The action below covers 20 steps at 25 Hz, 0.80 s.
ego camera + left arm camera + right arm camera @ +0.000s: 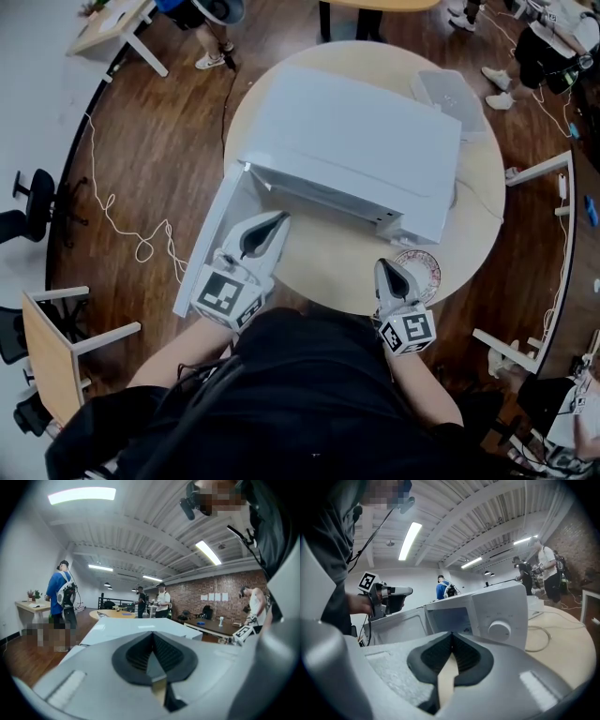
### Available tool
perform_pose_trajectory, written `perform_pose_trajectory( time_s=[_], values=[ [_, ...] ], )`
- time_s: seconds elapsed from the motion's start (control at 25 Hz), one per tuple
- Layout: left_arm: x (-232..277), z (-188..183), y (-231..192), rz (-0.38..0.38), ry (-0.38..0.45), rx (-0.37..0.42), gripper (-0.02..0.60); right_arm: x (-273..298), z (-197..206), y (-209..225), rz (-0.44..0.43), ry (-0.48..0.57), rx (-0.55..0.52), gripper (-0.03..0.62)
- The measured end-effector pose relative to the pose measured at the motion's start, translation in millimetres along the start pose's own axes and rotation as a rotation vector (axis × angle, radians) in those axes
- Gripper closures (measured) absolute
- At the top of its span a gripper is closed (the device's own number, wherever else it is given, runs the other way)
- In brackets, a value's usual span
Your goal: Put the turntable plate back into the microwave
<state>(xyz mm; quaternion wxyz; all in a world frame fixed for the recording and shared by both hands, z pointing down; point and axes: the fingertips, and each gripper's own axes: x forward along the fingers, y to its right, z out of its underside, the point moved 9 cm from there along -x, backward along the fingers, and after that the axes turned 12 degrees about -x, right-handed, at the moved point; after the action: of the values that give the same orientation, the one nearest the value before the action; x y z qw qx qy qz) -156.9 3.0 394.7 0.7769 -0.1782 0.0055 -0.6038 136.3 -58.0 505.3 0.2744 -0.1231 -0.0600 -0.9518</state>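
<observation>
A white microwave (356,150) stands on the round table (328,267), its door (211,244) swung open to the left. The glass turntable plate (427,270) lies flat on the table near the front right corner of the microwave. My right gripper (386,266) is shut and empty, its tip just left of the plate. My left gripper (278,218) is shut with nothing in it, between the open door and the oven's front. The right gripper view shows the microwave's dial (500,630), the open cavity (447,619) and the left gripper (386,595). The plate is out of both gripper views.
A clear plastic container (451,94) sits at the table's back right, and a cable (540,639) loops on the table right of the microwave. Desks, chairs (28,211) and several people stand around the room. A cord (131,234) trails on the wooden floor at left.
</observation>
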Motion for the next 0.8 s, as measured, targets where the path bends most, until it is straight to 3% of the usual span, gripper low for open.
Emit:
perform_pose_trajectory(
  time_s=[0.32,0.6,0.8],
  values=[
    [14.8,-7.2,4.5,-0.049,-0.014,-0.003,0.577,6.2,9.8,14.9,-0.037,-0.003,0.023,0.594],
    [20.1,-11.5,15.7,-0.032,-0.006,0.022,0.577,9.3,16.6,7.0,-0.037,0.013,0.044,0.594],
    [22.9,-37.1,0.0,-0.027,0.061,0.012,0.577,4.8,11.2,22.5,0.054,0.017,0.021,0.594]
  ],
)
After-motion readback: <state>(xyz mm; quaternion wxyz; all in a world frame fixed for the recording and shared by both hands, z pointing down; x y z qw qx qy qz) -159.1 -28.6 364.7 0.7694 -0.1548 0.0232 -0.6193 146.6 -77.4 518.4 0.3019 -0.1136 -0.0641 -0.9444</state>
